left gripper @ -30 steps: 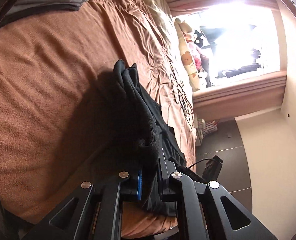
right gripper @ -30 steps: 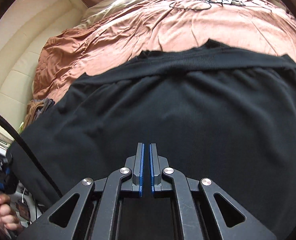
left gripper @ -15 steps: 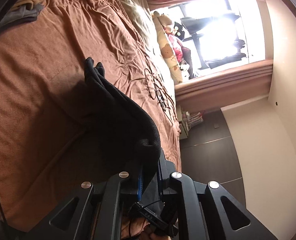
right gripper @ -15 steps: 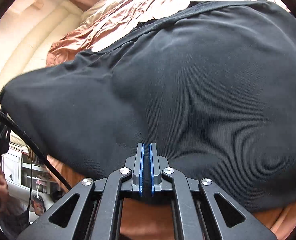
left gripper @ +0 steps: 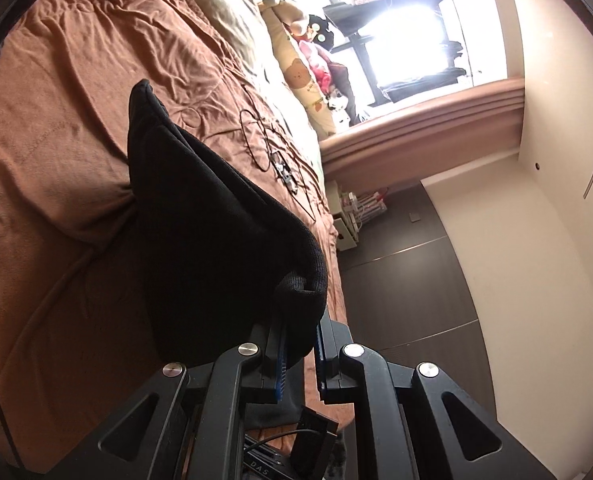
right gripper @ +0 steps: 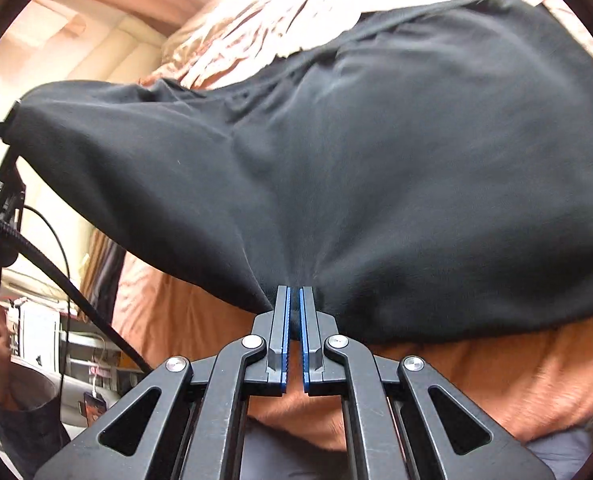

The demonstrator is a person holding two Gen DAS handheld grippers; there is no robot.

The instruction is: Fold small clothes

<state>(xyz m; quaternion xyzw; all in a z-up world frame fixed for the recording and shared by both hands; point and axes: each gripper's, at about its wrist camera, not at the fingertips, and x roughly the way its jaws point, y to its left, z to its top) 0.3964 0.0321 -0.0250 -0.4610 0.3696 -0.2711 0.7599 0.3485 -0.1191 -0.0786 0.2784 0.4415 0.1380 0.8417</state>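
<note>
My left gripper [left gripper: 298, 350] pinches the thick ribbed hem of the black garment [left gripper: 216, 240]; my right gripper [right gripper: 295, 316] clamps its near edge [right gripper: 376, 184]. Compared with a second ago, the cloth has risen off the brown bedspread [left gripper: 48, 168] and now spans taut between both grippers, with only the far portion resting on the bed. I judge the fold-over stroke under way. The plush toys [left gripper: 300, 76] lie well apart.

The lifted black garment [right gripper: 376, 168] spans most of the bed [left gripper: 56, 128], leaving bare cover beside and under its raised near edge, while black cords [left gripper: 264, 140] lie on the cover beyond it.
</note>
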